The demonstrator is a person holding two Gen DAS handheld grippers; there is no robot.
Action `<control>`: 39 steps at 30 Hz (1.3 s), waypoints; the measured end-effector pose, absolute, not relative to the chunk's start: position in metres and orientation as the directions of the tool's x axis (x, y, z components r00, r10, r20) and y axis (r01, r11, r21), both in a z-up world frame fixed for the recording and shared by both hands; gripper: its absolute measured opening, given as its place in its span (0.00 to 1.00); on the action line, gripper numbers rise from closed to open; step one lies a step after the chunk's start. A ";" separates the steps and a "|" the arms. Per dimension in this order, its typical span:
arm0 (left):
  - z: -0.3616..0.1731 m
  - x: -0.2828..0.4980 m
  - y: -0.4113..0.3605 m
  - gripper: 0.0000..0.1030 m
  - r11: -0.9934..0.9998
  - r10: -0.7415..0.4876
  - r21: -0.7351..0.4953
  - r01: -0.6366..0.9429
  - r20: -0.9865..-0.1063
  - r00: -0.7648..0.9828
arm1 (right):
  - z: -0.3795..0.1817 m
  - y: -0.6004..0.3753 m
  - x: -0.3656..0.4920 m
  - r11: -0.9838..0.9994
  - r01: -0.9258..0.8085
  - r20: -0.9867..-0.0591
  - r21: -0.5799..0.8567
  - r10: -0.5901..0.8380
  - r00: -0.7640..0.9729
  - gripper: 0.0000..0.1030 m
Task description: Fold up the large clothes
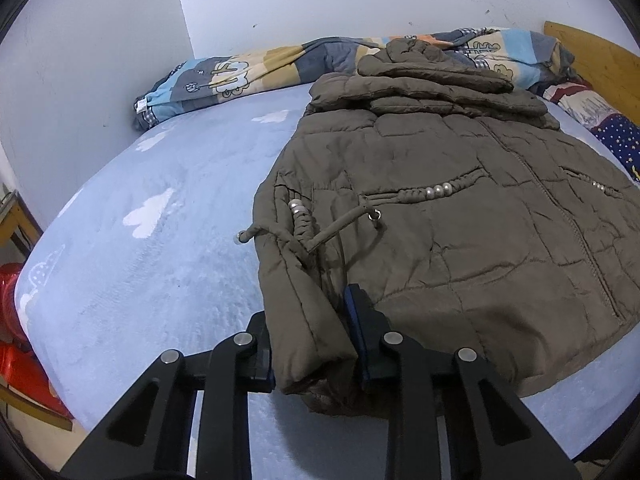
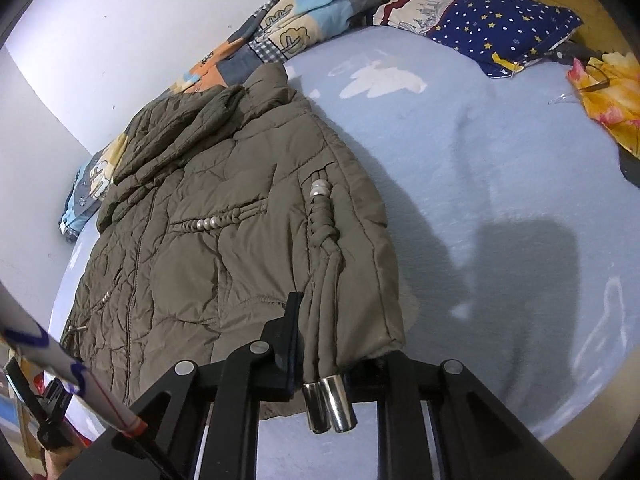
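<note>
The olive-brown quilted padded jacket (image 1: 420,208) lies on the pale blue bed (image 1: 160,260). Left hand-held gripper (image 1: 312,336) and right hand-held gripper (image 2: 340,340) each clench a near hem corner. Soft, bulky, probably slippery: grip seams firmly.

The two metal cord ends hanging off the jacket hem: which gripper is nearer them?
Right. The right gripper clamps the jacket corner where the metal cord ends dangle; the left gripper clamps the opposite corner.
</note>
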State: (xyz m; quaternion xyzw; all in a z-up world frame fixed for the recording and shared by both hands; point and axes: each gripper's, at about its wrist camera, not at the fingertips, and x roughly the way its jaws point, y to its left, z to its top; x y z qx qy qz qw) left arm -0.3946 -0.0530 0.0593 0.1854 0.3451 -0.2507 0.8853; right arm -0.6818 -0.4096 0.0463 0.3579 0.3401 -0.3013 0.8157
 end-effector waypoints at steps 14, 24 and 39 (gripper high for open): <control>0.054 -0.390 -0.054 0.29 0.809 -0.303 0.162 0.565 -0.709 0.637 | 0.015 -0.429 -0.674 0.471 0.756 -0.798 0.454 -0.161 0.580 0.50; 0.051 -0.389 -0.054 0.32 0.811 -0.297 0.165 0.561 -0.711 0.638 | 0.012 -0.425 -0.653 0.507 0.729 -0.802 0.460 -0.115 0.587 0.85; 0.048 -0.385 -0.052 0.38 0.824 -0.291 0.148 0.547 -0.718 0.632 | 0.000 -0.444 -0.684 0.268 0.654 -0.663 0.708 -0.069 0.746 0.89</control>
